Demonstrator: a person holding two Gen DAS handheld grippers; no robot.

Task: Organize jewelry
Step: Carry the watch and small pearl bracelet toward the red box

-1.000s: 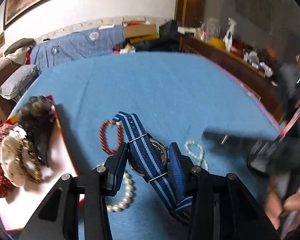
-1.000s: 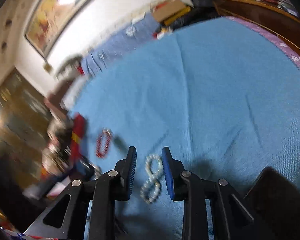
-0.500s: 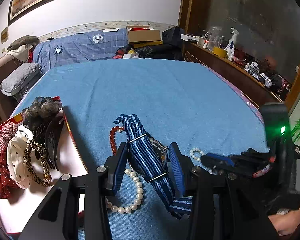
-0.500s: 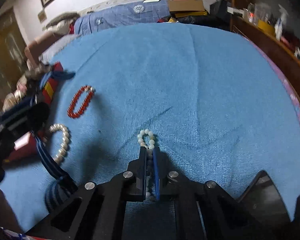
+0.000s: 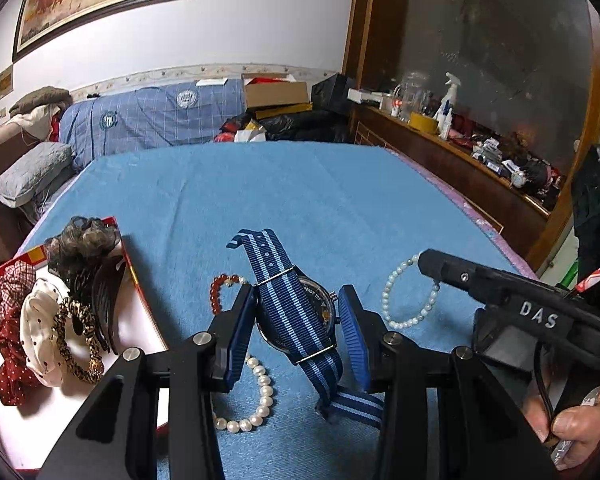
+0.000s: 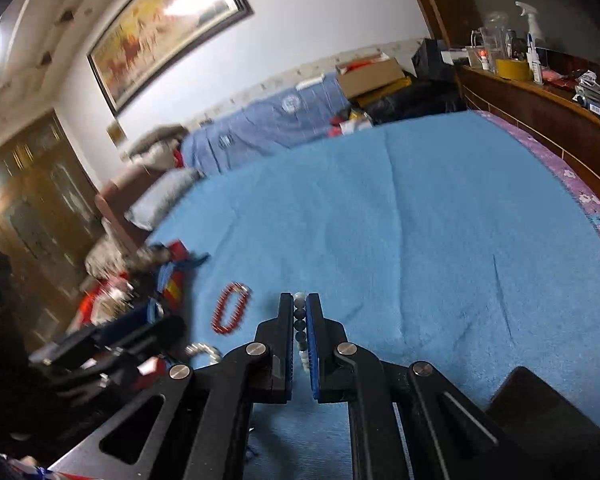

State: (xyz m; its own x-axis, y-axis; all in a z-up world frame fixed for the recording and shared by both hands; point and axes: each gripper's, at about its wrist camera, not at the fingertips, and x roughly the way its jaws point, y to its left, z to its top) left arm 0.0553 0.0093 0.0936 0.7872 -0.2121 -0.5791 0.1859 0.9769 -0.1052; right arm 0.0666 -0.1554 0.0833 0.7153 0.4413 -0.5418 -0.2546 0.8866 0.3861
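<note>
Red bead bracelet [image 6: 232,313], boxed scrunchies [image 5: 40,330]

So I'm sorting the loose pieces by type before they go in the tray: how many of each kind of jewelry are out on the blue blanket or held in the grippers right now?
Pearl bracelets: 2
Red bead bracelet: 1
Watch: 1
Total: 4

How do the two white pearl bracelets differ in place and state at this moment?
The smaller pearl bracelet is pinched in the right gripper and hangs from its tip; the larger pearl bracelet lies free on the blue blanket. The smaller one is right of the striped watch; the larger lies partly hidden under the left gripper, beside the red tray. Both are loops of white beads.
</note>
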